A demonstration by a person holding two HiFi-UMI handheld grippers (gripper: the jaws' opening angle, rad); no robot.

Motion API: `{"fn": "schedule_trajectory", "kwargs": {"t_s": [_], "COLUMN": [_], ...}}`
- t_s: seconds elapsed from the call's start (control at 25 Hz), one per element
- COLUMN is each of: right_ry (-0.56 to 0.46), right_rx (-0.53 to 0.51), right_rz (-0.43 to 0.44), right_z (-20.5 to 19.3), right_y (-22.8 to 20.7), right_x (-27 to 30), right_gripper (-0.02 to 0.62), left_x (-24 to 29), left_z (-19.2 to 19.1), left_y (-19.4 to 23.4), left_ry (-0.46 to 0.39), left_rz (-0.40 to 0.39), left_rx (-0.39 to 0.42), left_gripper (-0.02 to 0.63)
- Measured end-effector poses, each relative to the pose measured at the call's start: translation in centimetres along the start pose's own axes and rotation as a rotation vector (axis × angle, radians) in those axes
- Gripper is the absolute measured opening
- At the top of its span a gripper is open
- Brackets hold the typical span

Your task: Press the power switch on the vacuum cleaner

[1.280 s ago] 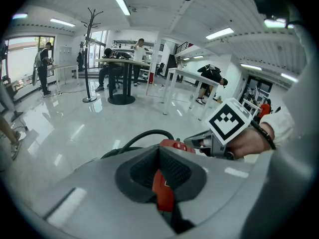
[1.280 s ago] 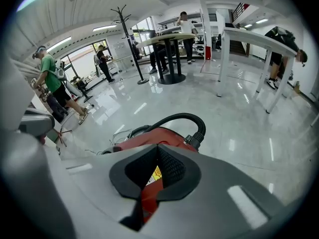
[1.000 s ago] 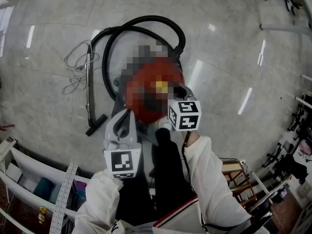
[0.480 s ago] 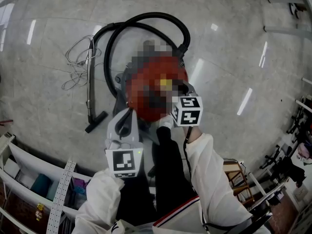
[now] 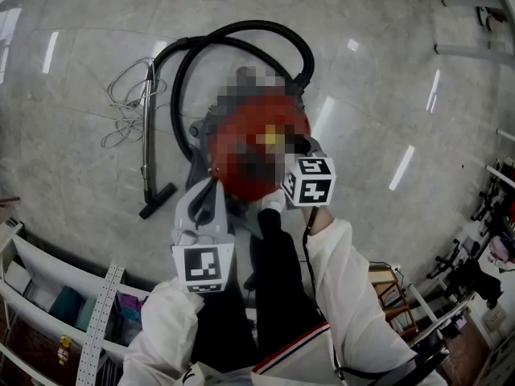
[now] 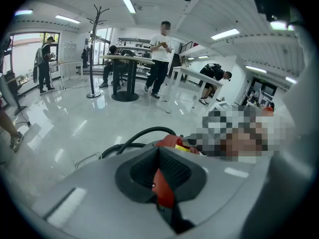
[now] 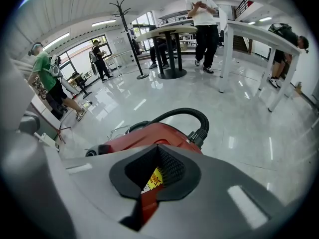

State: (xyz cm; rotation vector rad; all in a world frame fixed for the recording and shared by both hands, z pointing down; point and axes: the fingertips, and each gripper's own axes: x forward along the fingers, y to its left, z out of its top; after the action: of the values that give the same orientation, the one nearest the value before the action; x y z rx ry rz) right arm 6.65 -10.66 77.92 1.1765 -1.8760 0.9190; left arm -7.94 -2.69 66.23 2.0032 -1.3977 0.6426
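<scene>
A red canister vacuum cleaner (image 5: pixel 280 125) sits on the grey floor, partly under a mosaic patch. Its black hose (image 5: pixel 241 32) loops behind it. My right gripper (image 5: pixel 299 146) hovers close over the vacuum's right top, jaws shut with nothing held. In the right gripper view (image 7: pixel 158 176) a yellow sticker (image 7: pixel 155 179) and the red body (image 7: pixel 149 136) show through the gap under the closed jaws. My left gripper (image 5: pixel 211 203) is shut and empty beside the vacuum's near left edge. In the left gripper view (image 6: pixel 159 171) the red body (image 6: pixel 172 142) lies just ahead. I cannot make out the switch.
A metal wand (image 5: pixel 147 135) with a black floor nozzle (image 5: pixel 158 201) and a loose cable (image 5: pixel 121 103) lie left of the vacuum. Shelving (image 5: pixel 48 296) stands at the lower left. Several people, tables (image 7: pixel 172 31) and a coat rack (image 7: pixel 122 14) are farther off.
The head view has shifted slightly. The right gripper rose a little over the vacuum; the left gripper has hardly moved. Both stay shut.
</scene>
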Motion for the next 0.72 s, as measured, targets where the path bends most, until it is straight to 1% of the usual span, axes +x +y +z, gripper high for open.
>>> {"fn": "schedule_trajectory", "kwargs": {"t_s": [0.72], "right_ry": [0.007], "right_rx": [-0.010], "right_rz": [-0.004], "right_z": [-0.07], "right_y": [0.12], "right_x": [0.16], "right_gripper": [0.003], "left_x": [-0.02], "left_z": [-0.09], "left_y": [-0.02], "left_ry": [0.003], "left_rz": [-0.008], "left_rx": [0.000], "left_gripper": [0.000]}}
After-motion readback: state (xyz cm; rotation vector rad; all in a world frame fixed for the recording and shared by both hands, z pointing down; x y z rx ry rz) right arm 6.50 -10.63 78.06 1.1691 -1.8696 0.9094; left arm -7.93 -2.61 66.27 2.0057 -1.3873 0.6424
